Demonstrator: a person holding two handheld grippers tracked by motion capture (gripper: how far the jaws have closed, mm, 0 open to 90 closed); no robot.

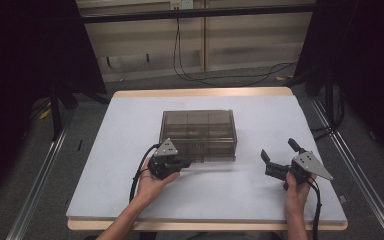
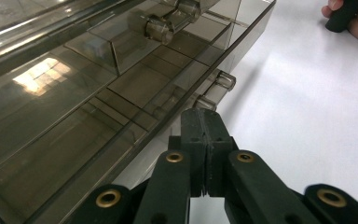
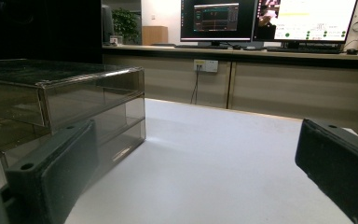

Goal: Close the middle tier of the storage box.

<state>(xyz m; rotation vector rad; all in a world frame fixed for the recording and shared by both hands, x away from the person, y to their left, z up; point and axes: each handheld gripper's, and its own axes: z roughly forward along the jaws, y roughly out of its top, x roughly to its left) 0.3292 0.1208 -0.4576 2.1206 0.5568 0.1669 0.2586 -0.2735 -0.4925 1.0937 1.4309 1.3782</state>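
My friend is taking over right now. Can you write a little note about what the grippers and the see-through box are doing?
Left gripper: jaws shut with nothing between them, tips right at the front of the smoky clear drawer box, beside its small round knobs.
Right gripper: jaws wide open, holding nothing, off to the box's right.
Box: mid-table, drawers look closed.
Done: nothing moved that I can tell.
Left: probably grip a knob and pull a drawer.

Your left gripper (image 2: pixel 206 122) has its black jaws pressed flat together with nothing between them, their tips just beside the lower front edge of the smoky clear box (image 2: pixel 98 93). Two small round knobs (image 2: pixel 216 88) on the box front sit right past the tips. The white table (image 2: pixel 307 116) spreads to the right, with your other hand (image 2: pixel 354 18) at the top corner.
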